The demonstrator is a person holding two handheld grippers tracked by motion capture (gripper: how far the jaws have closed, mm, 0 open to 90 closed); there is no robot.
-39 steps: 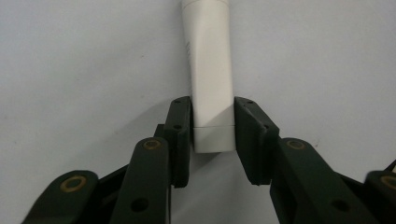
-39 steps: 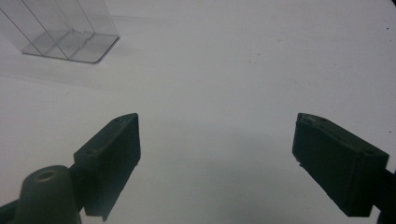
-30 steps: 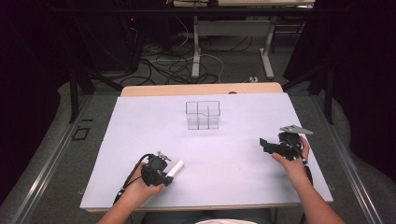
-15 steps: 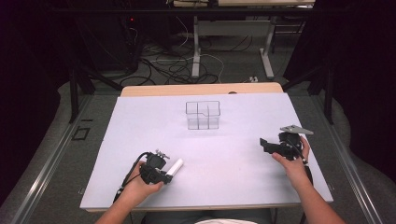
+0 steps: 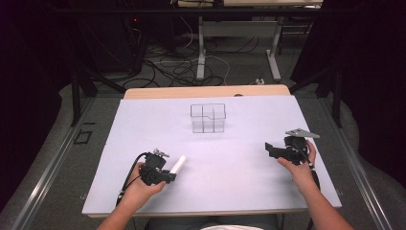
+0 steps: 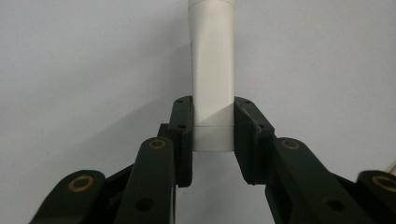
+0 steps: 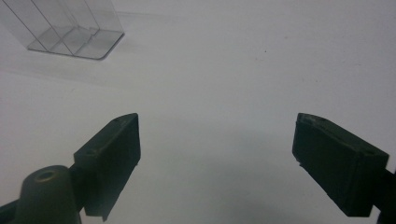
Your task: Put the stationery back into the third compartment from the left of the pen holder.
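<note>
From the high view, the left gripper (image 5: 165, 173) sits near the front edge of the table (image 5: 119, 143), toward the left corner, and a white tube (image 5: 178, 165) pokes out of it toward the middle. Next to the pictures from a moment ago, almost nothing has moved; the tube and both hands stay in the same spots. The right gripper (image 5: 274, 149) waits near the right edge, and the clear box (image 5: 208, 118) stands near the back edge. In the left gripper view, the two black jaws press on the tube's (image 6: 212, 79) flat end, one on each side. In the right gripper view, the jaws are wide apart with nothing between them. The grab looks done, so lifting likely comes next.
</note>
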